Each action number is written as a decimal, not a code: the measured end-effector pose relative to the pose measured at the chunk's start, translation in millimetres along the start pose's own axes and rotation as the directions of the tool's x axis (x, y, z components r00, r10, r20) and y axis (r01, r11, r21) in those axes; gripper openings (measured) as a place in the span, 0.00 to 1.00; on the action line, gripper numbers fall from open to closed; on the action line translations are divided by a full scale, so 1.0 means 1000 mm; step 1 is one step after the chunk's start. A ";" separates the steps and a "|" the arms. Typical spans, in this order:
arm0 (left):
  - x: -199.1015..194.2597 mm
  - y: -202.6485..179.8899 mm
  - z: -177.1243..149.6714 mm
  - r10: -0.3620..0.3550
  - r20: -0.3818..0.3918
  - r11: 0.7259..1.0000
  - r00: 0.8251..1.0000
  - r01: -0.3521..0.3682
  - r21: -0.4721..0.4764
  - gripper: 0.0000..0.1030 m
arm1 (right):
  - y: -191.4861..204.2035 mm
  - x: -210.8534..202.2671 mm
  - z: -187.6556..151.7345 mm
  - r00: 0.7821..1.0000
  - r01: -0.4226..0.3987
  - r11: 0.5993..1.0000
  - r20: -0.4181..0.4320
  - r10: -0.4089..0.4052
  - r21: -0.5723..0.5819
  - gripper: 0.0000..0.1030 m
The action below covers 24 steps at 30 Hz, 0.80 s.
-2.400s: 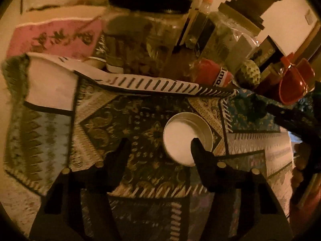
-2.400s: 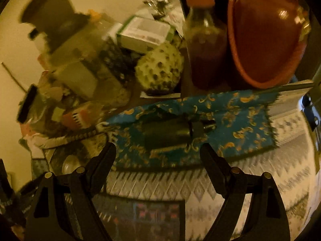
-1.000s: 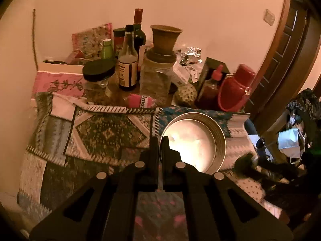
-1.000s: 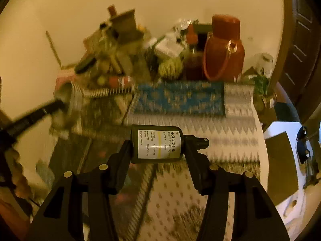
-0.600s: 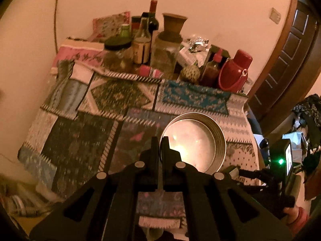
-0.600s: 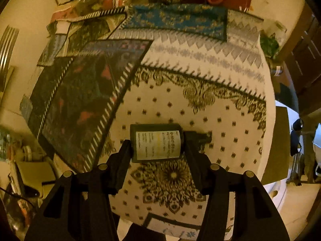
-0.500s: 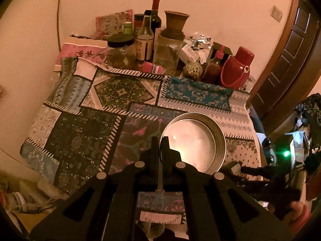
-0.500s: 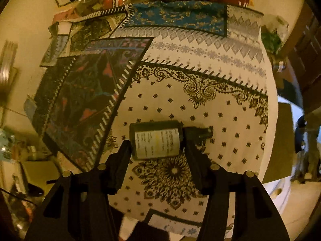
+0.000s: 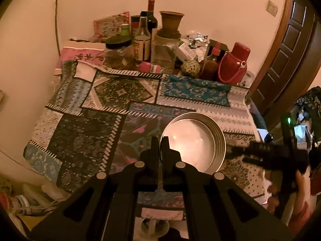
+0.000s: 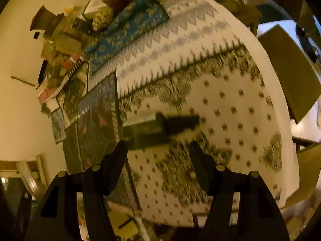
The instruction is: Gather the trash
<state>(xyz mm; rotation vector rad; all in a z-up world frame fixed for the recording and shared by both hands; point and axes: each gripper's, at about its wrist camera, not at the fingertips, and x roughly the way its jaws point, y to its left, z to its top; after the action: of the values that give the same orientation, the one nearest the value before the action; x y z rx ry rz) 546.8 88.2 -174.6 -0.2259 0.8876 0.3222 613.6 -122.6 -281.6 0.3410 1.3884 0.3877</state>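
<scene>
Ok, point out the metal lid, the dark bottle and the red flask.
metal lid [image 9: 217,140], left wrist view, ridged rim
dark bottle [image 10: 152,132], right wrist view, blurred body
red flask [image 9: 233,64], left wrist view, body

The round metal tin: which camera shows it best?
The left wrist view: the round metal tin fills the centre, its rim pinched by the shut left gripper, pale inside showing. The right wrist view doesn't show it at all.

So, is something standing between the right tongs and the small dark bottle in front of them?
Nothing visible does. The dark bottle, blurred, lies just past the tips of the right tongs. Their jaws are opening and nothing is between them. Only the dotted tablecloth shows behind the bottle.
</scene>
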 end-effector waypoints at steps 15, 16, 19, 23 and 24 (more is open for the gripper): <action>0.009 0.056 -0.025 0.076 -0.081 0.992 0.994 -0.084 -0.098 0.01 | 0.072 0.067 0.004 0.943 0.178 0.579 -0.031 -0.332 -0.796 0.58; 0.009 0.055 -0.025 0.073 -0.080 0.992 0.994 -0.081 -0.097 0.01 | 0.076 0.074 0.004 0.944 0.162 0.581 -0.046 -0.326 -0.797 0.58; 0.010 0.050 -0.026 0.072 -0.076 0.994 0.994 -0.078 -0.080 0.01 | 0.083 0.082 0.010 0.955 0.126 0.610 -0.070 -0.287 -0.782 0.51; 0.010 0.046 -0.026 0.073 -0.076 0.995 0.994 -0.078 -0.063 0.01 | 0.079 0.081 0.017 0.968 0.093 0.684 -0.095 -0.232 -0.724 0.42; 0.010 0.046 -0.027 0.068 -0.075 0.995 0.995 -0.073 -0.063 0.01 | 0.076 0.079 0.017 0.973 0.076 0.711 -0.103 -0.205 -0.699 0.41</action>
<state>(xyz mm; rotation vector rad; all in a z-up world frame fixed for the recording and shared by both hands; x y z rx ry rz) 516.3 124.3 -201.1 -0.2689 0.9590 0.4117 636.4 -18.9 -314.1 -0.4359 1.3221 0.7929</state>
